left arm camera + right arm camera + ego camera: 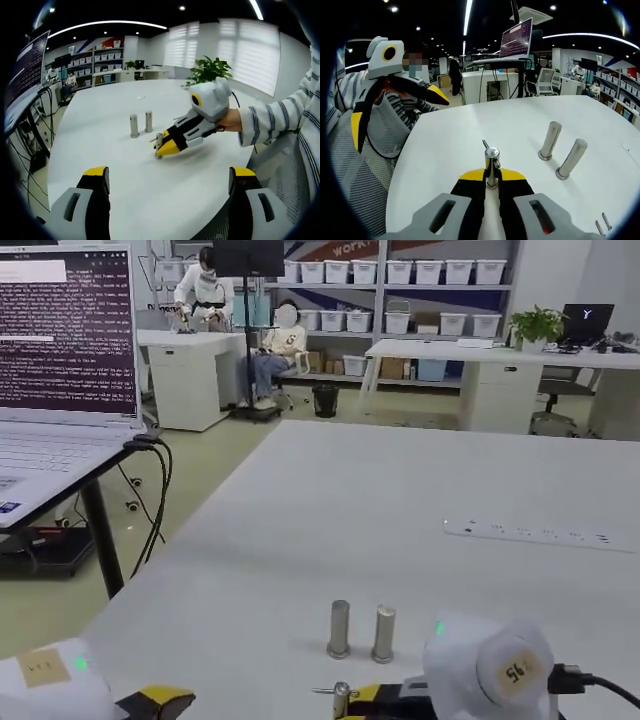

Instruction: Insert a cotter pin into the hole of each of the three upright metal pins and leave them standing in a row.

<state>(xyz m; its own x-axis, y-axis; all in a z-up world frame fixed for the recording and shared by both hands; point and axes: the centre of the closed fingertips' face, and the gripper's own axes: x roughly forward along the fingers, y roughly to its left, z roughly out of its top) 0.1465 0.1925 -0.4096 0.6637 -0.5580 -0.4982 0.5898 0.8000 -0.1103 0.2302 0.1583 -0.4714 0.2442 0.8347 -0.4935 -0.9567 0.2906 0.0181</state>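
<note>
Two bare metal pins stand upright side by side on the white table. Just in front of them, my right gripper is shut on a third metal pin, which stands upright. A thin cotter pin sticks out sideways near its top. The same two bare pins stand to the right of the held one. My left gripper hovers wide open with nothing between its jaws, at the table's near left corner, well apart from the pins.
Two spare cotter pins lie on the table to the right of the right gripper. A white power strip lies further back on the right. An open laptop sits on a stand to the left. People are far behind.
</note>
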